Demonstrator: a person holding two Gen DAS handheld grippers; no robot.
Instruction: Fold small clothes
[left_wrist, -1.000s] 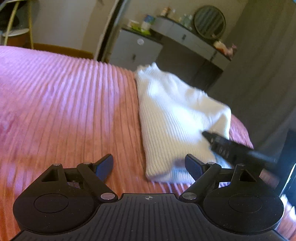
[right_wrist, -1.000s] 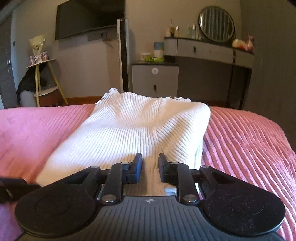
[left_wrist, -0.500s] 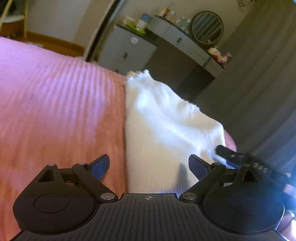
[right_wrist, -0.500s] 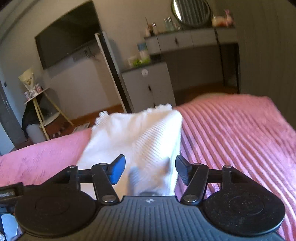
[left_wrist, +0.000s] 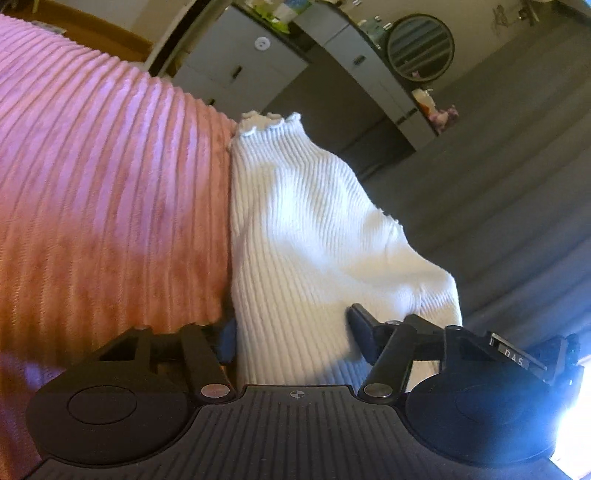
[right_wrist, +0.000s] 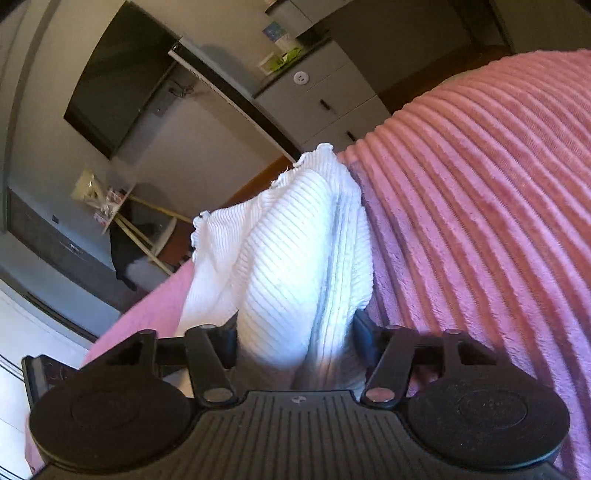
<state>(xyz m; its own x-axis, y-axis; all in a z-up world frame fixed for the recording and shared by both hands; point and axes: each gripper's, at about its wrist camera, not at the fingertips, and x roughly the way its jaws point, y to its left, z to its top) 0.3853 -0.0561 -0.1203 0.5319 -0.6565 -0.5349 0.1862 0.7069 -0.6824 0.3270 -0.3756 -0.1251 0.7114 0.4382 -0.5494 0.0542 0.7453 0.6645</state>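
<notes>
A white ribbed knit garment (left_wrist: 306, 229) with a frilled hem lies folded on the pink ribbed bedspread (left_wrist: 103, 184). My left gripper (left_wrist: 291, 339) is open, its two fingers standing on either side of the garment's near end. My right gripper (right_wrist: 295, 339) is open too, and the garment's near end (right_wrist: 291, 266) bunches up between its fingers. The right gripper's body shows at the lower right of the left wrist view (left_wrist: 517, 358). Both views are tilted sideways.
Beyond the bed stand a grey cabinet (left_wrist: 240, 62), a dresser with a round mirror (left_wrist: 421, 48) and a grey curtain (left_wrist: 517, 166). The right wrist view shows a wall television (right_wrist: 118, 81) and a small side table (right_wrist: 129, 221).
The right gripper went from shut on the garment to open. Both grippers moved in over the garment's near end and tilted, and the cloth now bunches between each pair of fingers.
</notes>
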